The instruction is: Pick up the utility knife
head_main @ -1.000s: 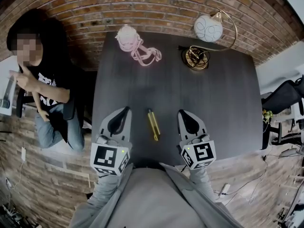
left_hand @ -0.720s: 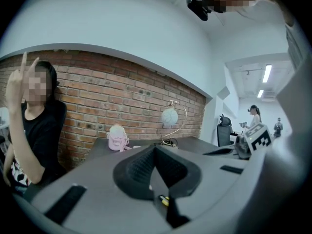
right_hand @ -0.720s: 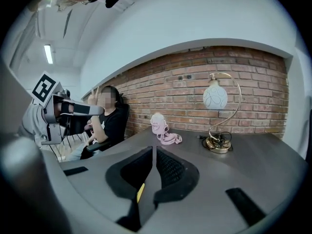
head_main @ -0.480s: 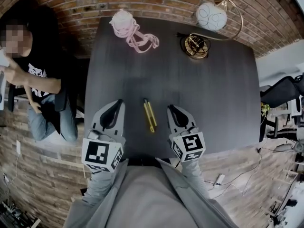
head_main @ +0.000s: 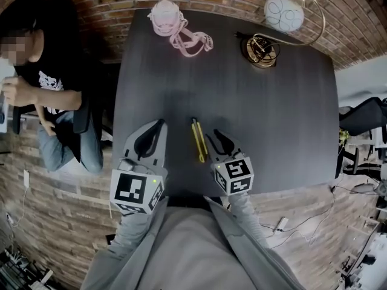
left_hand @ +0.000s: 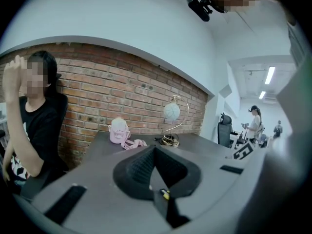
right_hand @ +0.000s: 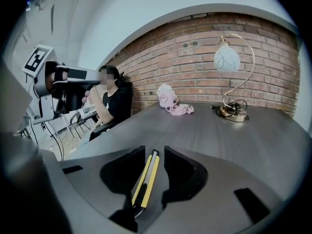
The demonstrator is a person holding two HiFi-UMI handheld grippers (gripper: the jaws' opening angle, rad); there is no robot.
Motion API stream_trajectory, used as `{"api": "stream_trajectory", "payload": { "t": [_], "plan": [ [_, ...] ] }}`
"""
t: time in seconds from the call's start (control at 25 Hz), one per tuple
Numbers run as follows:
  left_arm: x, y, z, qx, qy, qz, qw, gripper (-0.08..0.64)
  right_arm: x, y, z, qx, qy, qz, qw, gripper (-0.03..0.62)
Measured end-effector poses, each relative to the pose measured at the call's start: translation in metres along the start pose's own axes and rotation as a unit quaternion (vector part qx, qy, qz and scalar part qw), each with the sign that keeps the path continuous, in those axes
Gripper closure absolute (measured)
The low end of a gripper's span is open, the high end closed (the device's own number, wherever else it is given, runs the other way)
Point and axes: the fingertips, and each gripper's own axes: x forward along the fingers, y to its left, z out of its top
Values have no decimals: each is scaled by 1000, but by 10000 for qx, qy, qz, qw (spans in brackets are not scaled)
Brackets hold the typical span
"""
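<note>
The utility knife (head_main: pixel 198 139), yellow and black, lies lengthwise on the dark table (head_main: pixel 272 113) near its front edge. My right gripper (head_main: pixel 213 136) sits low just right of it, and its jaws are opening. In the right gripper view the knife (right_hand: pixel 146 175) shows in the gap of that gripper (right_hand: pixel 154 150), with the pads clear of both its sides. My left gripper (head_main: pixel 158 125) hovers left of the knife with its jaws together and nothing in them. From the left gripper view, the left gripper (left_hand: pixel 155 148) points across the table toward the brick wall.
A pink bottle with a strap (head_main: pixel 166 11) stands at the table's far left. A globe lamp (head_main: pixel 283 12) on a gold base (head_main: pixel 261 48) stands at the far right. A person (head_main: pixel 48 83) sits left of the table. An office chair (head_main: pixel 363 119) is off to the right.
My right gripper came down and leftward to the knife, and its jaws parted from shut. The left gripper stayed much where it was.
</note>
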Motion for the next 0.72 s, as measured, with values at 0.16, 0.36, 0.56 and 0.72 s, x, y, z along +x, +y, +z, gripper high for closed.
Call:
{"api": "stream_trajectory", "payload": {
  "t": [0.16, 0.36, 0.56, 0.72],
  "plan": [
    [2, 1, -1, -25, 8, -23, 10000, 541, 18, 9, -18, 12, 319, 126, 9994, 427],
    [4, 3, -3, -57, 30, -42, 10000, 540, 39, 13, -47, -73, 754, 101, 9971, 396],
    [7, 5, -6, -22, 74, -79, 9999, 541, 49, 15, -61, -155, 989, 30, 9950, 383],
    [8, 4, -7, -21, 93, -102, 9999, 541, 49, 19, -67, -269, 1089, -14, 9937, 380]
  ]
}}
